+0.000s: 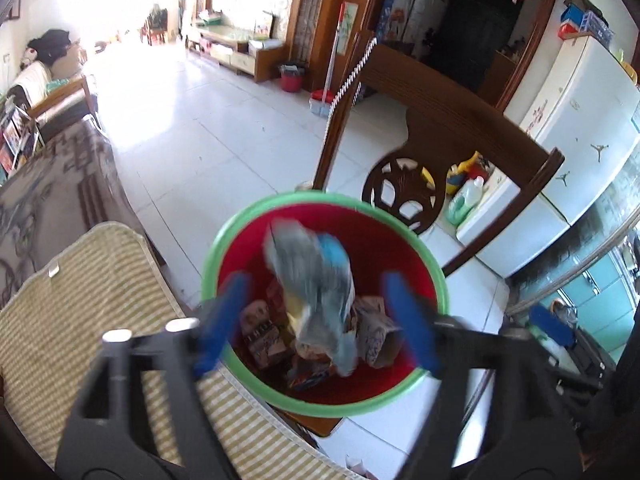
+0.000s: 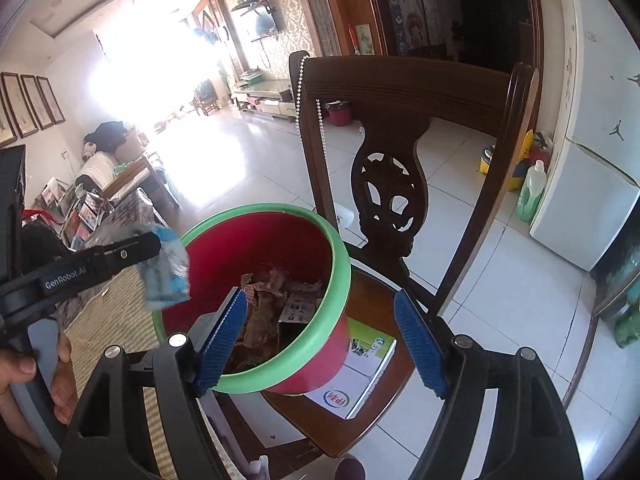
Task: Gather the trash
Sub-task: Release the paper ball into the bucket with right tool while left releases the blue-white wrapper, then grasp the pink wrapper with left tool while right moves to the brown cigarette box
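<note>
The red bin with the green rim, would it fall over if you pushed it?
Probably quite easily. The red bin sits on a wooden chair seat, seemingly near its edge, so a shove could slide it off. It holds only crumpled paper and wrappers, so it is likely light. Its plastic wall looks stiff and smooth, so it may slide before tipping.

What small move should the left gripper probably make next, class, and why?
Probably draw the left gripper back from the bin: its jaws stand open, and the blurred blue-grey wrapper sits loose between them over the trash already inside, so nothing looks held.
</note>
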Available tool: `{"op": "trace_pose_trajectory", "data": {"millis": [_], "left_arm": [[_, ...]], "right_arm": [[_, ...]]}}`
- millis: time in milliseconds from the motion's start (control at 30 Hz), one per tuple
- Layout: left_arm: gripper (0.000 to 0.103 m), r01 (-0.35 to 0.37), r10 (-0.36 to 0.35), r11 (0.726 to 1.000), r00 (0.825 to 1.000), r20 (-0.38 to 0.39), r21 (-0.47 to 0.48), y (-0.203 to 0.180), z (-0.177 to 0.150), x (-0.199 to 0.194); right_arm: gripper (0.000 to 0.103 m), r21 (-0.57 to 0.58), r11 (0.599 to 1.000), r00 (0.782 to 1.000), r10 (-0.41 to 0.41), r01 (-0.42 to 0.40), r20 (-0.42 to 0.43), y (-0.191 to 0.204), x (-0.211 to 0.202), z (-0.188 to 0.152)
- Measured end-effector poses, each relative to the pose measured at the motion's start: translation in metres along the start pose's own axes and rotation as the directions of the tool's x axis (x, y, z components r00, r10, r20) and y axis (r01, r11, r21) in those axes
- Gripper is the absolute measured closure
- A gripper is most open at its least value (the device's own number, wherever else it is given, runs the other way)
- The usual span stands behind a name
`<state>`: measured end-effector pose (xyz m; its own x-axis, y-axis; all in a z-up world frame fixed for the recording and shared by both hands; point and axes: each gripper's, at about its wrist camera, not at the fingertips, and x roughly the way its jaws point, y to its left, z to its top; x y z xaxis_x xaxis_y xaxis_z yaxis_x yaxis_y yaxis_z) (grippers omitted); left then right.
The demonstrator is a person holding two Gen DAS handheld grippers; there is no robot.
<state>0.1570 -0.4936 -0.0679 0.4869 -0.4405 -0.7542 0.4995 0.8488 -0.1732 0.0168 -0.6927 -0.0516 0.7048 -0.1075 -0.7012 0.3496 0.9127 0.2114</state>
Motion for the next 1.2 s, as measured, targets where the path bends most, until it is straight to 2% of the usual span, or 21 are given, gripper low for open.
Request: {"op": "trace_pose_trajectory", "data": {"millis": [100,200,333,400,467,500,600,633,667,700,733,800,833,867,933,1000,1200], "left_arm": [[0.022,0.022,-0.021,0.999,1.000,0.013,-0.047,0.015,-0.004,-0.016],[0.020,0.000,0.002,0.994,1.000,0.025,-0.106,0.032,-0.015,-0.028],[0.020,-0.096,0.102,0.970,0.995,0.017,-0.224,0.087,-0.048,-0.052],[0.020,-0.153,0.162,0.948,0.987,0.009,-0.279,0.118,-0.068,-0.067],[0.020,-0.219,0.232,0.915,0.973,-0.003,-0.338,0.151,-0.088,-0.081],[0.020,-0.250,0.266,0.896,0.964,-0.008,-0.367,0.169,-0.098,-0.089],[0.020,-0.362,0.388,0.805,0.921,-0.044,-0.471,0.235,-0.129,-0.118],[0.020,-0.405,0.438,0.750,0.897,-0.067,-0.523,0.267,-0.143,-0.133],[0.020,-0.431,0.470,0.707,0.879,-0.083,-0.561,0.292,-0.152,-0.145],[0.020,-0.446,0.488,0.676,0.867,-0.097,-0.586,0.308,-0.159,-0.151],[0.020,-0.468,0.506,0.625,0.852,-0.133,-0.624,0.339,-0.171,-0.163],[0.020,-0.483,0.506,0.571,0.844,-0.180,-0.664,0.380,-0.186,-0.175],[0.020,-0.496,0.524,0.539,0.830,-0.190,-0.680,0.401,-0.192,-0.184],[0.020,-0.509,0.543,0.521,0.817,-0.195,-0.685,0.414,-0.195,-0.189],[0.020,-0.532,0.555,0.505,0.803,-0.216,-0.680,0.441,-0.200,-0.192],[0.020,-0.539,0.546,0.506,0.804,-0.234,-0.673,0.462,-0.203,-0.190],[0.020,-0.543,0.515,0.558,0.820,-0.251,-0.628,0.504,-0.212,-0.171]], "right_arm": [[0.029,-0.006,1.000,1.000,0.022,-0.022,0.003,0.010,-0.002,-0.002],[0.029,-0.034,0.998,0.998,0.060,-0.061,-0.005,0.029,0.002,-0.002],[0.029,-0.097,0.988,0.992,0.114,-0.118,-0.044,0.069,0.012,-0.008],[0.029,-0.131,0.979,0.986,0.148,-0.156,-0.072,0.095,0.019,-0.013],[0.029,-0.164,0.968,0.980,0.176,-0.190,-0.098,0.120,0.024,-0.019],[0.029,-0.182,0.961,0.976,0.189,-0.207,-0.112,0.133,0.026,-0.023],[0.029,-0.232,0.938,0.962,0.226,-0.257,-0.153,0.179,0.030,-0.037],[0.029,-0.246,0.931,0.958,0.235,-0.270,-0.163,0.193,0.030,-0.041],[0.029,-0.259,0.925,0.955,0.241,-0.279,-0.171,0.205,0.031,-0.046],[0.029,-0.275,0.918,0.953,0.243,-0.286,-0.179,0.219,0.030,-0.052],[0.029,-0.287,0.913,0.952,0.244,-0.290,-0.185,0.230,0.029,-0.057],[0.029,-0.311,0.903,0.950,0.242,-0.295,-0.198,0.251,0.027,-0.069],[0.029,-0.324,0.899,0.950,0.238,-0.295,-0.203,0.263,0.025,-0.077],[0.029,-0.329,0.896,0.949,0.238,-0.297,-0.209,0.274,0.023,-0.084],[0.029,-0.328,0.895,0.946,0.239,-0.302,-0.217,0.290,0.020,-0.095],[0.029,-0.327,0.895,0.945,0.236,-0.302,-0.227,0.307,0.019,-0.107],[0.029,-0.356,0.890,0.949,0.209,-0.285,-0.237,0.353,0.010,-0.139]]}}
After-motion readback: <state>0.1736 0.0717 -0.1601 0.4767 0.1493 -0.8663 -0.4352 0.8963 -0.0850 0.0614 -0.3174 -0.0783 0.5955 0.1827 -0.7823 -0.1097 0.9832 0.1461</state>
